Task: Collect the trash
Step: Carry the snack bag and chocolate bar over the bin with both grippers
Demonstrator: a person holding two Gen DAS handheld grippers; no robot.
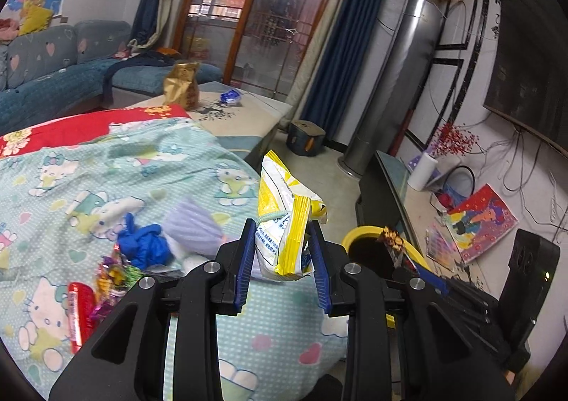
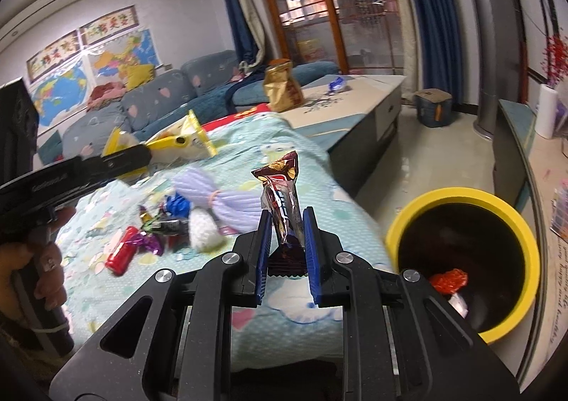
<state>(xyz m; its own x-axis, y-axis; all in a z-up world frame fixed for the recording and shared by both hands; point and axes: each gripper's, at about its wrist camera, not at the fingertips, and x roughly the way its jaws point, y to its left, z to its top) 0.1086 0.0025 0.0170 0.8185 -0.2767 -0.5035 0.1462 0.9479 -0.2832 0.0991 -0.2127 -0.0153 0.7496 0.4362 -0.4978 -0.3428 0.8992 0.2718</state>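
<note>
Beside our cartoon-print bed (image 2: 301,166) stands the yellow bin (image 2: 461,198), so we carry trash that way. Our right gripper (image 2: 285,241) pinches a brown wrapper (image 2: 282,198) upright, our left gripper (image 1: 284,248) clamps a yellow bag (image 1: 284,220); more wrappers (image 2: 149,241) lie on the bed.

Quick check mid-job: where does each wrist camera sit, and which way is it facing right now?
Left wrist: on the left gripper, looking along its fingers, shut on a yellow snack bag, over the cartoon bedsheet toward the glass doors; the right gripper's tip shows at right.
Right wrist: on the right gripper, shut on a brown wrapper, yellow bin at right; the left gripper and a hand show at left.
Shared: bedsheet, bin, gold bag, both wrappers.
</note>
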